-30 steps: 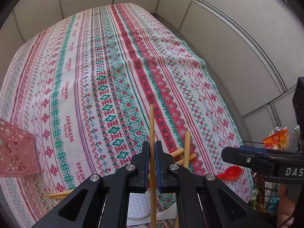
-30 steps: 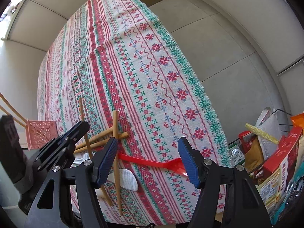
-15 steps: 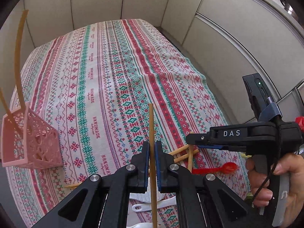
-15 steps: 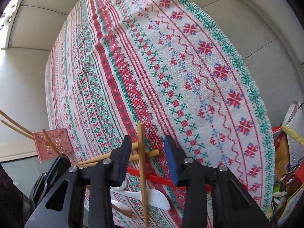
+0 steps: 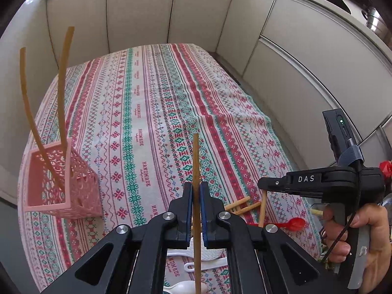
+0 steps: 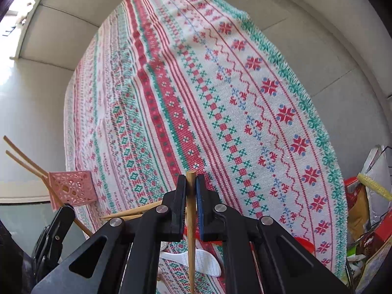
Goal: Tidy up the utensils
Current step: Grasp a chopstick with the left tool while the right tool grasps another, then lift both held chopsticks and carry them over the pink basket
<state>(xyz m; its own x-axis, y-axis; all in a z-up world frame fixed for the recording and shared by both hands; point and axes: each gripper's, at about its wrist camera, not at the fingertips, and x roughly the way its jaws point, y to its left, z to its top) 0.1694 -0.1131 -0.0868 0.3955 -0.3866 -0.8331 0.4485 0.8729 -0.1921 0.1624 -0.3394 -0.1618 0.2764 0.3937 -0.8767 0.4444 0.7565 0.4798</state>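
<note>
My left gripper (image 5: 195,191) is shut on a wooden chopstick (image 5: 195,161) and holds it above the table. My right gripper (image 6: 190,183) is shut on another wooden chopstick (image 6: 191,220); it shows in the left wrist view (image 5: 265,186) at the right. A pink lattice holder (image 5: 61,183) stands at the left with two chopsticks (image 5: 62,93) in it; it also shows in the right wrist view (image 6: 71,187). Two more chopsticks (image 5: 241,205), a red spoon (image 5: 292,223) and white spoons (image 5: 203,263) lie on the cloth below the grippers.
The table carries a red, green and white patterned cloth (image 5: 156,112). White cabinet panels (image 5: 281,49) run behind and to the right. Snack bags and boxes (image 6: 367,208) sit beyond the table's right edge.
My right gripper came down over a chopstick on the cloth and shut on it. My left gripper rose and tilted back with its chopstick, bringing the pink holder into fuller view.
</note>
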